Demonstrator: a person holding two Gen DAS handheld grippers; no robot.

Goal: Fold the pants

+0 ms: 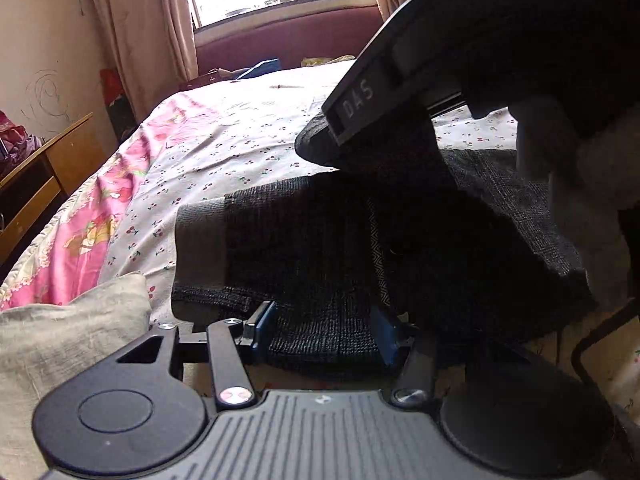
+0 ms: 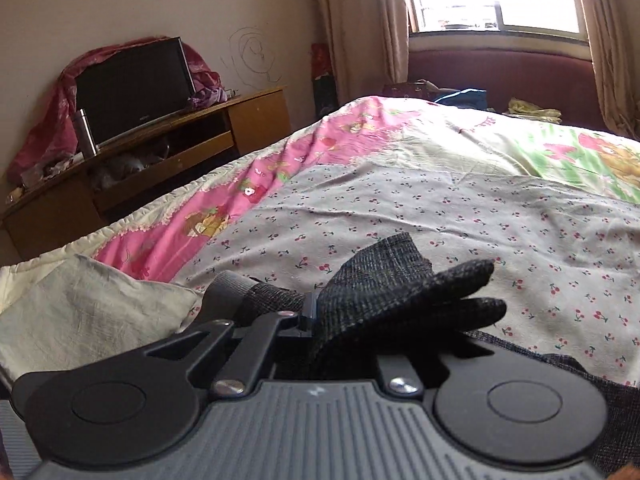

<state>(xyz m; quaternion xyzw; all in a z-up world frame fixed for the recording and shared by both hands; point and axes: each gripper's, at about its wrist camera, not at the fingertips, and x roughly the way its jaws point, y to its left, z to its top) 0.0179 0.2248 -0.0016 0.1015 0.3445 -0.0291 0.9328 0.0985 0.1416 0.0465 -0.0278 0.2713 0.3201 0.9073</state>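
Dark grey checked pants [image 1: 300, 232] lie across the cherry-print sheet [image 1: 224, 128] on the bed, with the waistband end nearest me. My left gripper [image 1: 324, 336] sits low over that end, its blue pads [image 1: 264, 326] apart and a flat strip of the fabric lying between them. My right gripper [image 1: 332, 136] hangs above at the upper right, shut on a lifted fold of the pants. In the right wrist view the right gripper [image 2: 340, 328] pinches a bunch of the pants [image 2: 400, 288], which covers its right finger.
A pale crumpled pillow [image 2: 80, 312] lies at the bed's near left corner, beside a pink cartoon quilt [image 2: 224, 208]. A wooden TV stand [image 2: 248, 120] with a dark screen [image 2: 132, 84] stands left of the bed. A maroon headboard [image 1: 288, 40] and window lie beyond.
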